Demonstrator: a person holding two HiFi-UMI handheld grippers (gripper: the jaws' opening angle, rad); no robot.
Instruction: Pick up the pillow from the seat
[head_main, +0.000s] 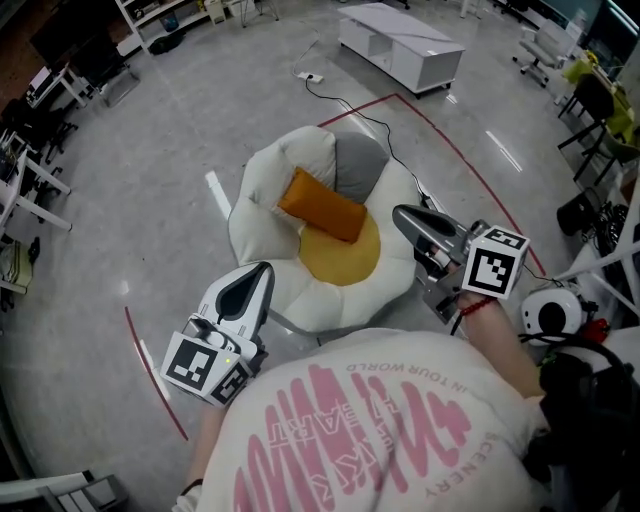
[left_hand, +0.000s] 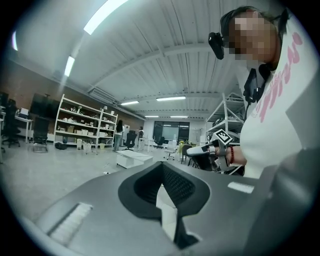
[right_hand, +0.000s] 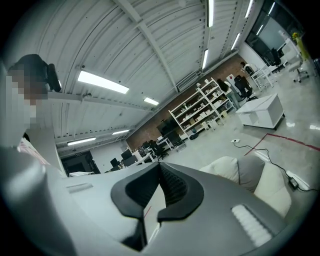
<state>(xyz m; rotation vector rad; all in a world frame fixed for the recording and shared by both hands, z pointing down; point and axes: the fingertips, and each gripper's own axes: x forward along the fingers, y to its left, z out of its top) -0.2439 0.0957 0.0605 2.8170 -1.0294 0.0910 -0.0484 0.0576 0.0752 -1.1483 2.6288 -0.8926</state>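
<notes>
Now | orange oblong pillow (head_main: 322, 205) on puffy white seat (head_main: 268, 175) | left gripper (head_main: 264, 270), right gripper (head_main: 399, 214): jaws closed, empty

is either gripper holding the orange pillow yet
No, the orange pillow lies on the seat, apart from the shut left gripper and right gripper.

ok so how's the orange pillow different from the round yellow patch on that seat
The orange pillow is oblong and plump, while the yellow patch is round and flat. The pillow is a deeper orange and the patch a paler yellow. The pillow lies slanted on top, overlapping the patch's far edge, whereas the patch fills the middle of the white seat. Both are on that same seat.
</notes>
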